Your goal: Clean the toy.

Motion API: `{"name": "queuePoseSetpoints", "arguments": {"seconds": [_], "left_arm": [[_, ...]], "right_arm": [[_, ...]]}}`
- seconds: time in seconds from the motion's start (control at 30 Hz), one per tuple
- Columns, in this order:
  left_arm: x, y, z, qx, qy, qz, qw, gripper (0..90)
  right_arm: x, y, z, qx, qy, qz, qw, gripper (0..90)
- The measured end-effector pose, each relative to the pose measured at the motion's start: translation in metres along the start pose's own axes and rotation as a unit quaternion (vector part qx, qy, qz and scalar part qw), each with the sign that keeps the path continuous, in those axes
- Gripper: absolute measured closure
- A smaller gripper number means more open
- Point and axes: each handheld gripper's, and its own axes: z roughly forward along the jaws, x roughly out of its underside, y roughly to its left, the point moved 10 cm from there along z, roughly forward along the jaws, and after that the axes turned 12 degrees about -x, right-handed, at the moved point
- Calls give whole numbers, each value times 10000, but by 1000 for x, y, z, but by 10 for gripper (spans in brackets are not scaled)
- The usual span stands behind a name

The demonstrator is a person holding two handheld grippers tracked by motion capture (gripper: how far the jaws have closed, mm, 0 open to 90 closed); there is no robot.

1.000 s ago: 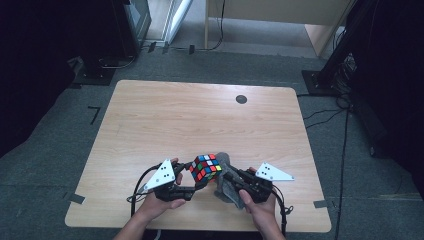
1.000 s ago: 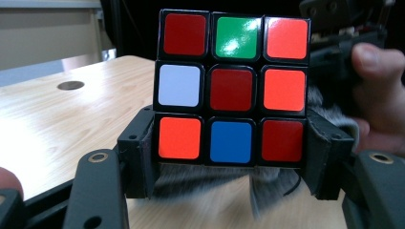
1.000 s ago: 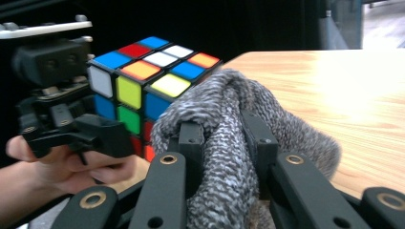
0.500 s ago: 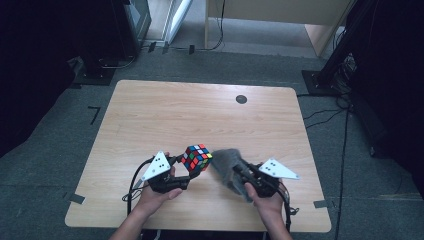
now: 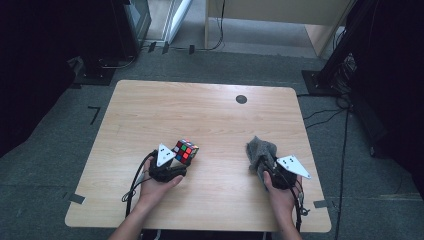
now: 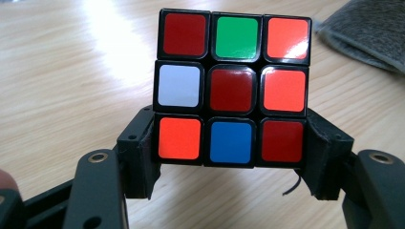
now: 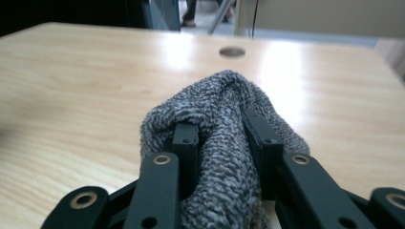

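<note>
High view: left gripper (image 5: 176, 159) is clamping the cube (image 5: 185, 151), right gripper (image 5: 264, 167), jaws just easing, is pinching the cloth (image 5: 261, 150); wiping finished, setting both on the tabletop (image 5: 210, 120) comes next.

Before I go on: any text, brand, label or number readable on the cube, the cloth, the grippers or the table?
No readable text anywhere.
Scrambled colour-sticker puzzle cube, clamped in the left gripper: plain red, orange, green, white and blue stickers, no logo.
Grey terry cloth, between the right gripper's jaws, which have just been opening: no tag seen.
Light wooden table: unmarked, one dark round spot.
</note>
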Motion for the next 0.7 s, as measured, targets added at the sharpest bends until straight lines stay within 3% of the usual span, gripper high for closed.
{"name": "queuePoseSetpoints", "arguments": {"seconds": [0.2,0.33,0.5,0.7], "left_arm": [[9,0,7,-142,272,193,9993,342],[14,-3,12,-167,380,375,9984,342],[15,-4,14,-136,421,334,9985,341],[16,-4,14,-138,430,269,9986,338]], "right_arm": [[17,2,13,-312,364,393,9981,580],[20,9,16,-492,422,403,9971,550],[24,14,20,-593,530,388,9961,516],[19,18,17,-755,459,424,9952,341]]}}
